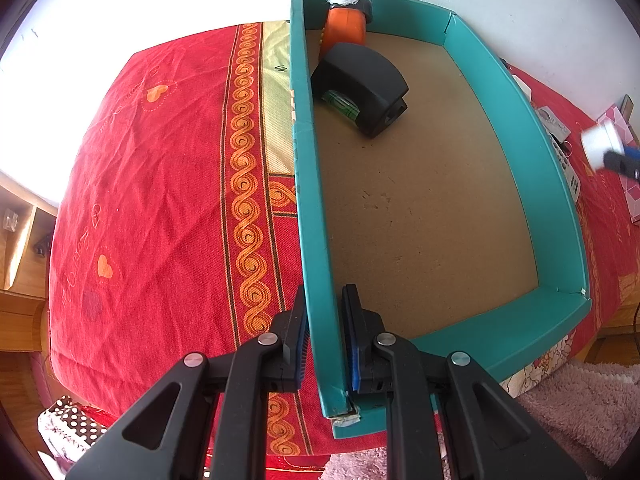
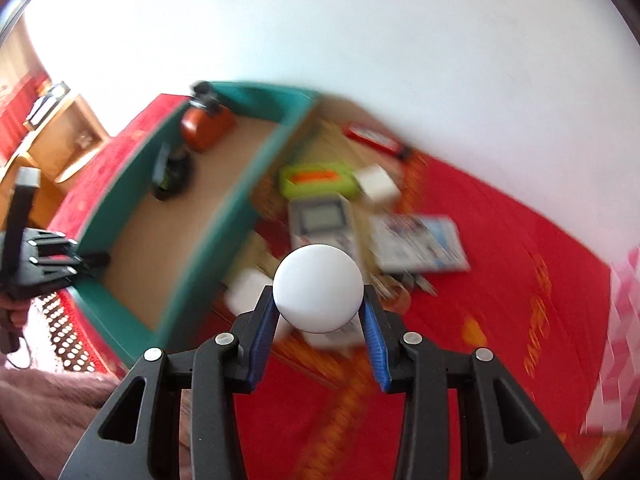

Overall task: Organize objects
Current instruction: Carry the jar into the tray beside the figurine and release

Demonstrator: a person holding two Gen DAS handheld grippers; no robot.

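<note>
From the left wrist, our left tongs (image 1: 324, 332) clamp the near wall of the teal tray (image 1: 496, 344), likely to steady it on the red cloth (image 1: 160, 168); a black tape holder (image 1: 360, 88) and orange toy (image 1: 346, 30) sit in its far corner.

From the right wrist, our right tongs (image 2: 319, 316) grip a white round object (image 2: 319, 289), held above the clutter just beside the tray, apparently bound for it.

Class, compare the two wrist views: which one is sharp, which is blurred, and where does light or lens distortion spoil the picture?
Left wrist view: sharp; the teal cardboard tray walls bow from fisheye distortion, and the upper left is washed out white. Right wrist view: background streaked with motion blur, yet the round white cap between the right gripper pads stays crisp; the wall above is overexposed.
</note>
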